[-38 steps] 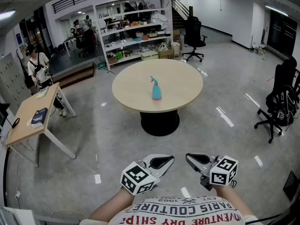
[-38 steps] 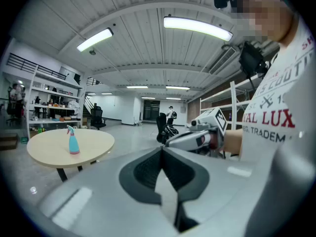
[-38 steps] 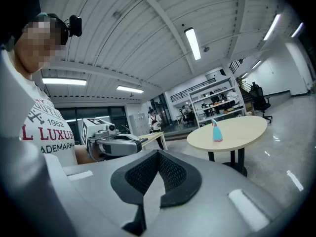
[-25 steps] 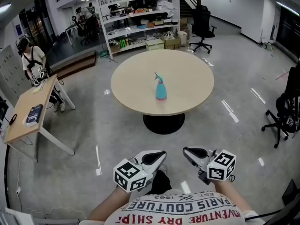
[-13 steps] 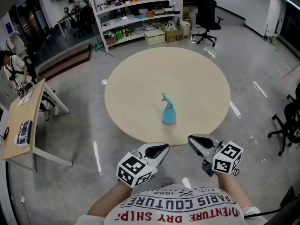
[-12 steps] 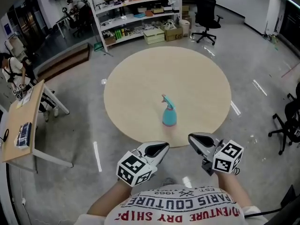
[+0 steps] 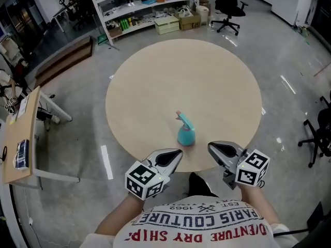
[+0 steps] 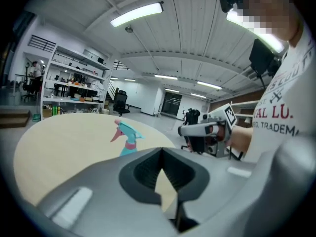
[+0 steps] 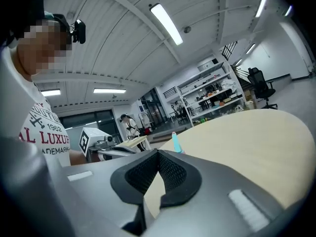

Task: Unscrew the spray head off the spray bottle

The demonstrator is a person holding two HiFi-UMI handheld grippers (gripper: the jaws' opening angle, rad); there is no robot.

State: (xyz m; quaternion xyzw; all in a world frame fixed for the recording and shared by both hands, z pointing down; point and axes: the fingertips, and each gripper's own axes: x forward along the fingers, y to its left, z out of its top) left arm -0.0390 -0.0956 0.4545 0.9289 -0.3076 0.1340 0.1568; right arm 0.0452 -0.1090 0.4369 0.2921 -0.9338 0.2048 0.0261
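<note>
I am watching both grippers hanging at the near edge of the round table (image 7: 155, 71), the left gripper (image 7: 175, 155) to one side and the right gripper (image 7: 213, 148) to the other, with a gap between them. In its own view the left gripper is showing its jaws closed tip to tip with nothing caught between them, and the right gripper view is showing the same: jaws together and empty. The spray bottle (image 7: 186, 136) is standing upright on the tabletop, near that front edge, just beyond the two grippers and roughly in line with the gap between them, touching neither. Its teal spray head (image 7: 183, 120) is sitting on the neck, the nozzle pointing toward the left and far side of the table. Shelving (image 7: 139, 6) is standing beyond the table, and a side desk (image 7: 23, 123) is standing well off to the left.
</note>
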